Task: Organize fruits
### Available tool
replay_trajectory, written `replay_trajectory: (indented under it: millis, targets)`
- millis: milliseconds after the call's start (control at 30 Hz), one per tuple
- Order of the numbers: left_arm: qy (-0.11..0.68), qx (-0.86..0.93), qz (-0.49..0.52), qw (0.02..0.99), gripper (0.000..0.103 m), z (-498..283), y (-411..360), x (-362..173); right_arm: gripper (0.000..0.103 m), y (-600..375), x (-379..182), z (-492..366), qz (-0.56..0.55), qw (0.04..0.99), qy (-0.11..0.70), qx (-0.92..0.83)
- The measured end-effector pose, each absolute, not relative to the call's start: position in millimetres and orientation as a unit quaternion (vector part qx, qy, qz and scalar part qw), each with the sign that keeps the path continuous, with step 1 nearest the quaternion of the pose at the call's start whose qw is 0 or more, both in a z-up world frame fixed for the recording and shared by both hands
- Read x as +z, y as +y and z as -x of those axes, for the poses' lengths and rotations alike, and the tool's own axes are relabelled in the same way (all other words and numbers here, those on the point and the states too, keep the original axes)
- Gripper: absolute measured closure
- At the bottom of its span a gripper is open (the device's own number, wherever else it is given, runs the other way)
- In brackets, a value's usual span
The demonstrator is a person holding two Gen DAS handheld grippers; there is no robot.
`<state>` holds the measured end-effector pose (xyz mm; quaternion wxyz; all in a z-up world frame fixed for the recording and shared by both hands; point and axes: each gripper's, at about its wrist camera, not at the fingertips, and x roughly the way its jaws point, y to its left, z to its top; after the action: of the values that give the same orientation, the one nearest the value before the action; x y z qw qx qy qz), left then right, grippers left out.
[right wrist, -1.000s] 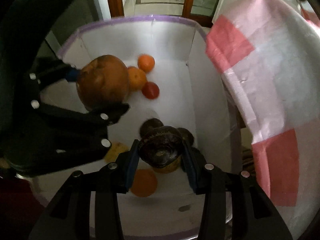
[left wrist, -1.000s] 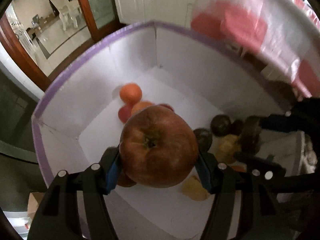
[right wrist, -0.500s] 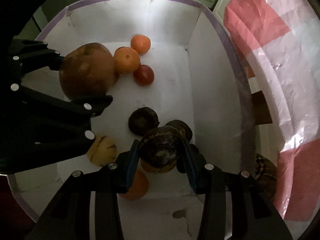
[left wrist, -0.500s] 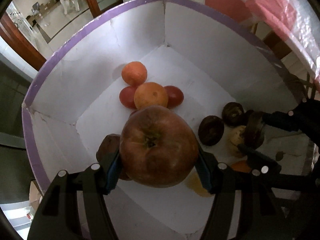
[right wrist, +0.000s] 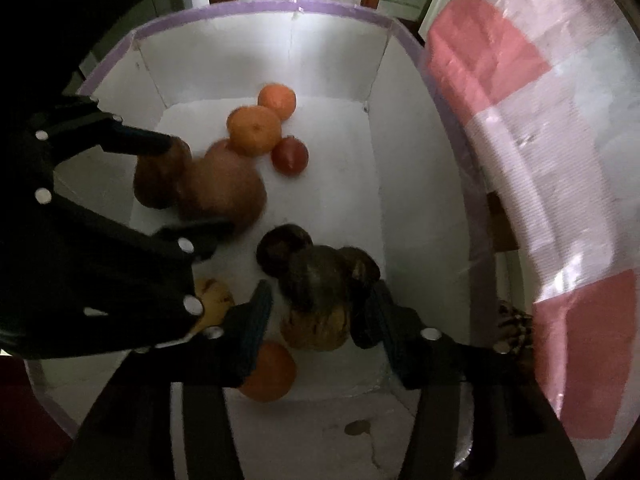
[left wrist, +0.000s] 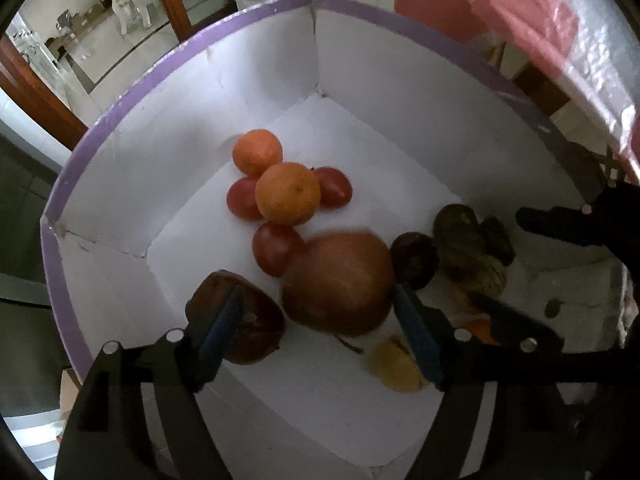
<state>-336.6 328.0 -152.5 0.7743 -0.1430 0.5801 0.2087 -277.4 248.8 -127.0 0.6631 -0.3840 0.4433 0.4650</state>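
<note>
White box [left wrist: 248, 92]: both claws point steeply down, opening, apple [left wrist: 338, 282] released.

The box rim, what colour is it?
Purple, a band along the top of the white box rim; clearest in the left wrist view.

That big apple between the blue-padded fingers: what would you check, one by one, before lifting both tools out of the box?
1. Big apple clear of the opening left gripper: ok.
2. Apple settled: cannot tell, it is blurred.
3. Dark fruit free of the opening right gripper: ok.
4. Dark fruit settled: cannot tell, blurred.
5. Fruit inside the white box: ok.
6. Left finger clear of the brown fruit: cannot tell.
</note>
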Motion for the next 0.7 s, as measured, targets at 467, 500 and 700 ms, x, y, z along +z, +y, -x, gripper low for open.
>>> replay_trajectory:
  millis: [467, 500, 700]
  targets:
    - [0.418, 0.282, 0.144, 0.851, 0.013, 365, 358, -56, 0.022, 239, -68, 295, 0.371, 0.69, 0.382, 0.49]
    - [0.4, 0.287, 0.136, 0.86, 0.01, 367, 357, -45, 0.02, 237, -62, 297, 0.37, 0.694, 0.376, 0.49]
    - [0.314, 0.297, 0.086, 0.897, 0.002, 373, 348, 8, 0.016, 223, -22, 302, 0.359, 0.714, 0.341, 0.494]
